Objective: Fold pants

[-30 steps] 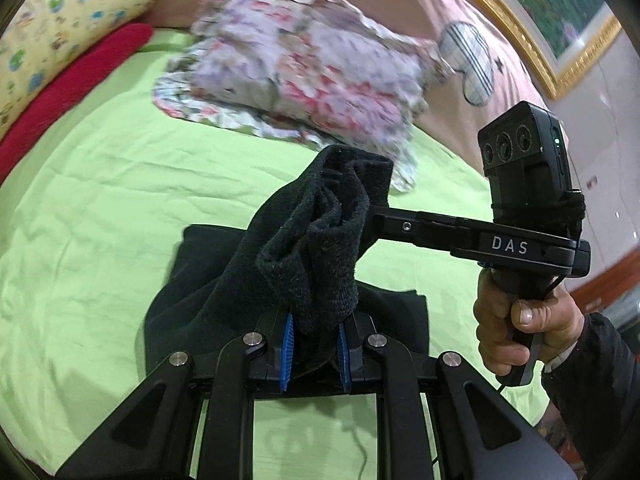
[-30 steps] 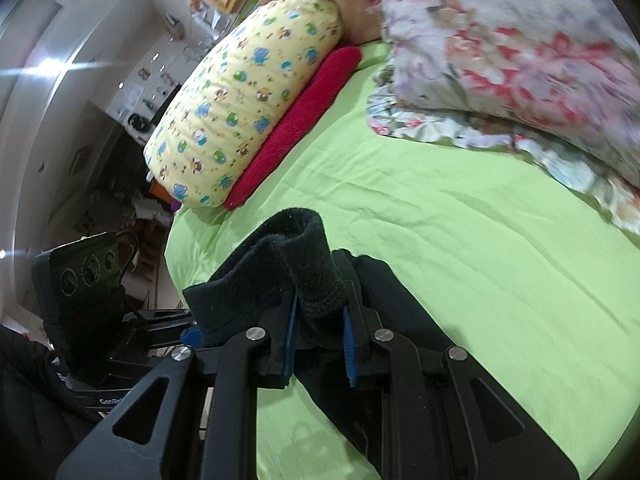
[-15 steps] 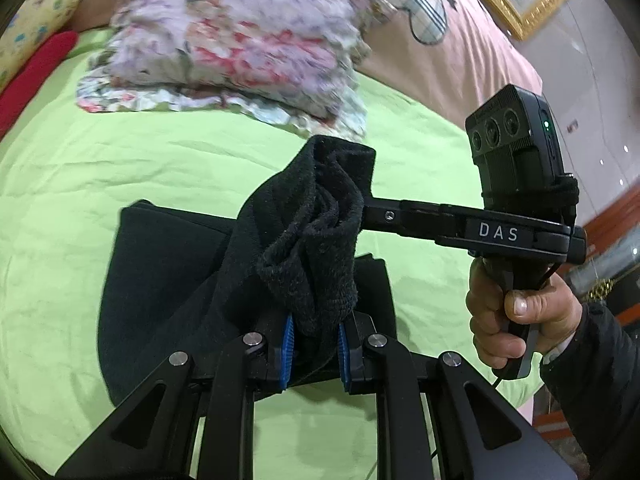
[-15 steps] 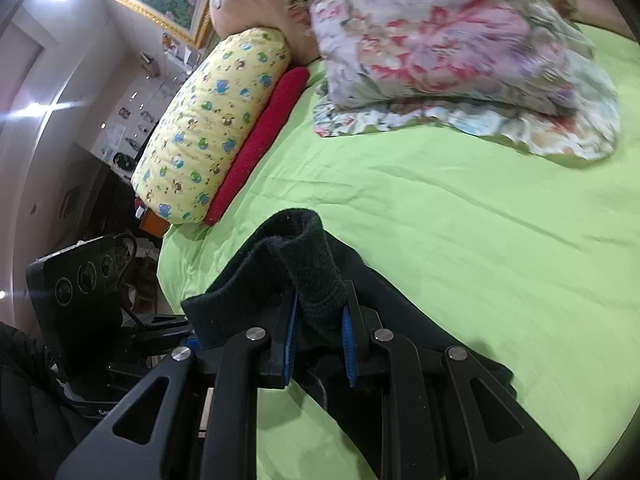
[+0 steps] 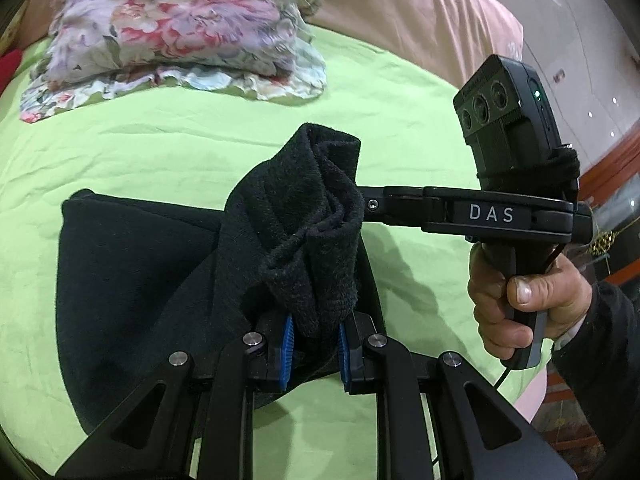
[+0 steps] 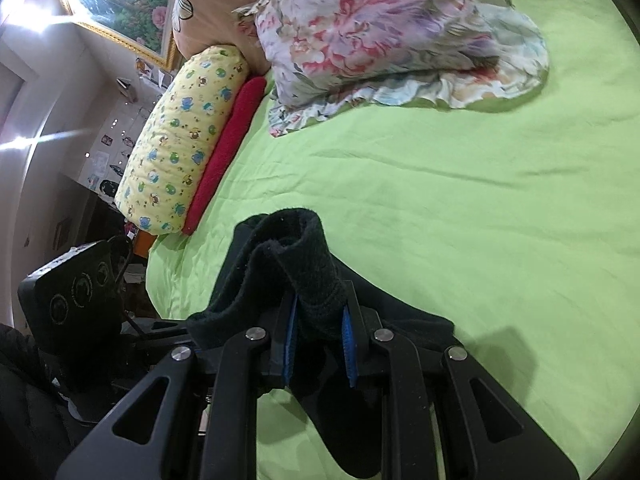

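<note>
The left gripper [image 5: 313, 346] is pinching a bunched fold of the black pants [image 5: 132, 280] between its blue ribbed pads, and the right gripper [image 6: 319, 342] is clamping another thick fold the same way. The fleecy pants are draping from both onto the green sheet [image 6: 460, 208], their long axis running sideways across it. Beyond the pants, one floral quilt [image 5: 180, 28], one yellow printed pillow [image 6: 180, 140] and one red roll [image 6: 228, 140] are lying.

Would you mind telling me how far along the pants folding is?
Midway, apparently. Done: part of the black pants already lies on the green sheet. In hand: the left gripper and right gripper each pinch a bunched edge. Left: laying that edge down and smoothing.
</note>
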The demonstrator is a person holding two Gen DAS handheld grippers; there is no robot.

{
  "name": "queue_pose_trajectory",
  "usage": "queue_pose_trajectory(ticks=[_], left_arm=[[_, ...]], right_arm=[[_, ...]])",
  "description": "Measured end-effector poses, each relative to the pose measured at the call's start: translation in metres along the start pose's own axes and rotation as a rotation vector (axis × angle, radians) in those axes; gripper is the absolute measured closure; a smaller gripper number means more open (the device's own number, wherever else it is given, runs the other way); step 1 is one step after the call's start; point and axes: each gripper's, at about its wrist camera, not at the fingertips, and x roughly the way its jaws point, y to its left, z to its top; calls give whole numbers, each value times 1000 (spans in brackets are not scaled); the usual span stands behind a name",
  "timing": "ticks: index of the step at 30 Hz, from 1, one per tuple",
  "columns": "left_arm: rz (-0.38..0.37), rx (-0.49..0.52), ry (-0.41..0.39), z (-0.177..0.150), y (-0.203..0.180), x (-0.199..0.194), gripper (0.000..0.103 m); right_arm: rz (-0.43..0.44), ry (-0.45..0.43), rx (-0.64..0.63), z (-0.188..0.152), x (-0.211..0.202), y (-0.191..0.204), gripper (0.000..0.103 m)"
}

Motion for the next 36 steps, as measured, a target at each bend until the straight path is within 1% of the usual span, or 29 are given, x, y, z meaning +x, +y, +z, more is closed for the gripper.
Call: queue_pose_trajectory(ticks=[5,7,10,12,14,16,18,21,23,24,25,27,31,36], left_arm=[[14,34,14,-1,-4,9,84],[18,41,22,-1,-6,12,83],[29,56,26,0,-9,13,80],[42,78,29,0,-13,13,71],[33,91,38,-2,-17,12,55],[27,89,42,-3,-17,11,48],[30,91,41,-3,-18,9,48],[37,94,32,-3,-17,2,45],[37,92,23,-4,-16,-4,43],[37,91,16,-5,-16,-8,42],[41,90,9,-5,-15,-12,41],[46,88,-5,-8,-13,-20,39],[50,63,-28,-10,-4,-32,38],[74,30,-46,-14,13,-44,38]], right_arm=[[4,-6,31,-6,0,-9,82],[5,-4,59,-6,1,-14,76],[-36,3,94,-8,-1,-20,72],[-52,-2,114,-9,-5,-22,72],[-77,-22,130,-13,-13,-22,72],[-95,-43,149,-16,-21,-23,71],[-140,-52,178,-20,-29,-25,70],[-155,-77,223,-29,-38,-26,70],[-156,-106,239,-35,-45,-23,65],[-158,-119,244,-37,-48,-21,60],[-163,-136,248,-40,-52,-17,52],[-172,-164,254,-44,-57,-11,43],[-177,-196,247,-51,-60,7,41],[-211,-199,218,-58,-54,28,40]])
